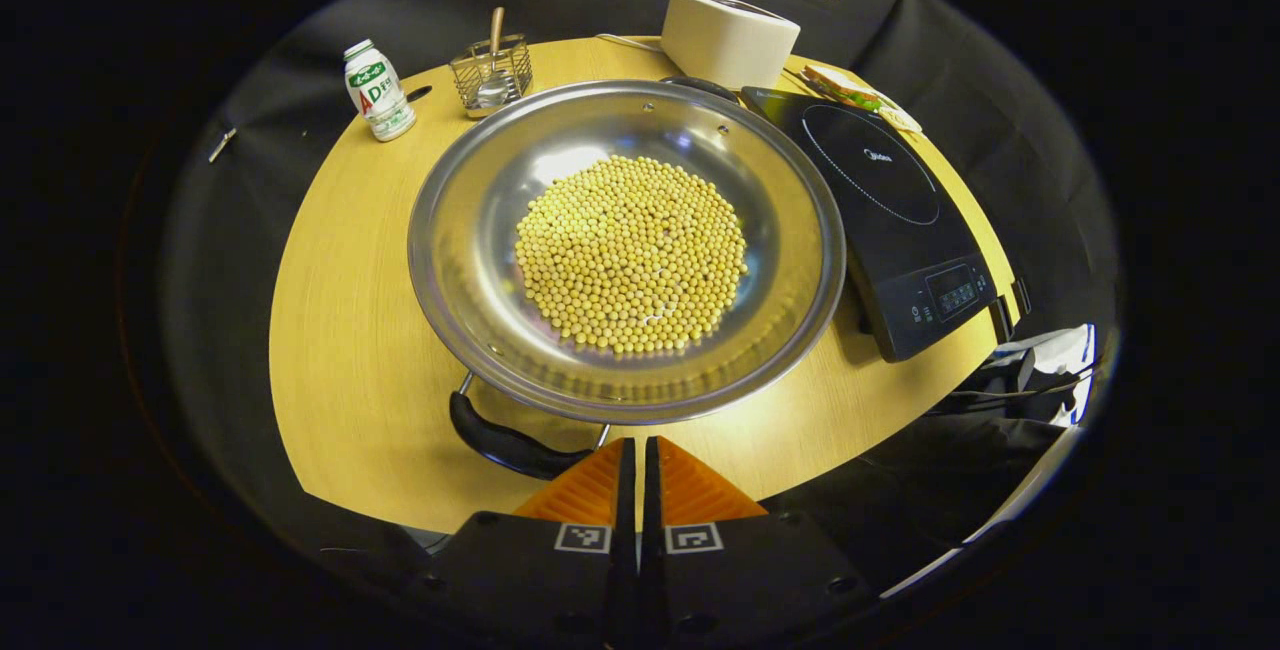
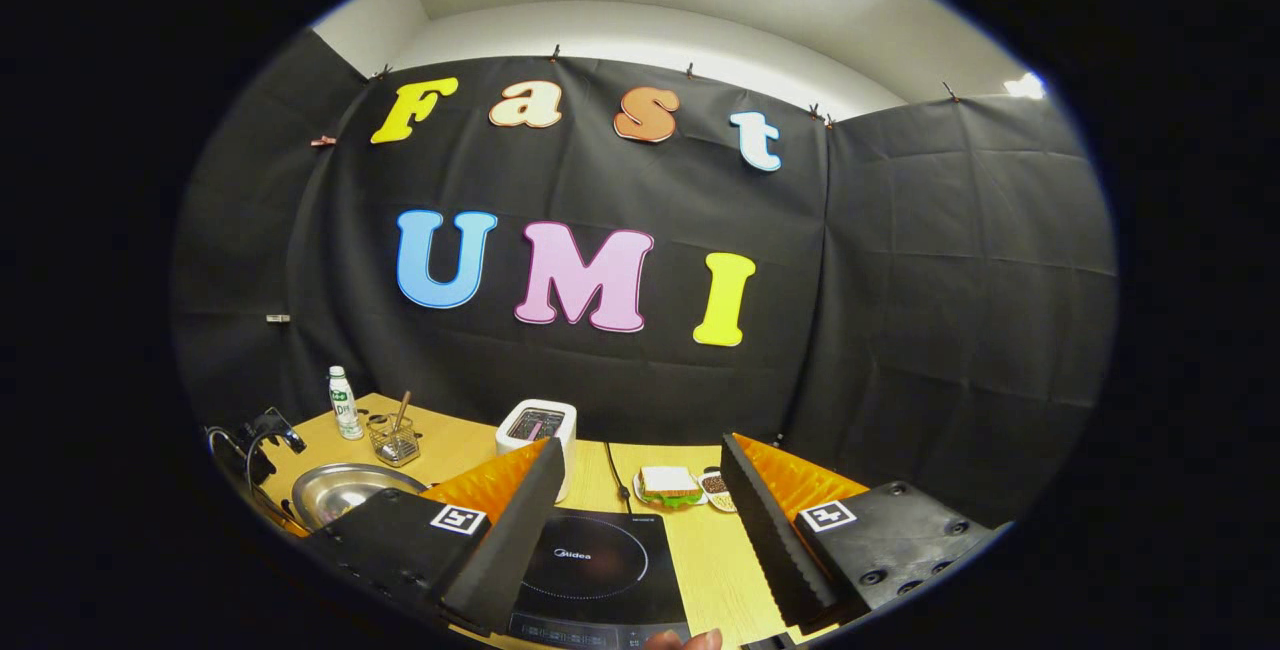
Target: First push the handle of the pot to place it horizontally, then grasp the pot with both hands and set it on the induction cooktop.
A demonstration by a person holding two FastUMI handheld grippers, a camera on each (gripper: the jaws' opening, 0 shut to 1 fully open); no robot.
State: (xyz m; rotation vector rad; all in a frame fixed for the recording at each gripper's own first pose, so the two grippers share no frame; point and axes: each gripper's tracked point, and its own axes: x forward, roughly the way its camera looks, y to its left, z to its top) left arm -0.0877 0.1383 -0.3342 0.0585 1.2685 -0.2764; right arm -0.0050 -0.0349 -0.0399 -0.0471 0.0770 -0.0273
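Observation:
The steel pot, holding a heap of yellow beans, rests on the round wooden table. Its near black handle curves at the lower left; the far handle peeks over the back rim. My left gripper is shut with nothing in it, just in front of the pot's near rim and right of the near handle. The black induction cooktop lies right of the pot. In the right gripper view, my right gripper is open above the cooktop, and the pot is at the lower left.
At the back of the table stand a white toaster, a wire basket with a spoon and a small white bottle. A sandwich on a plate lies behind the cooktop. A fingertip shows at the bottom edge.

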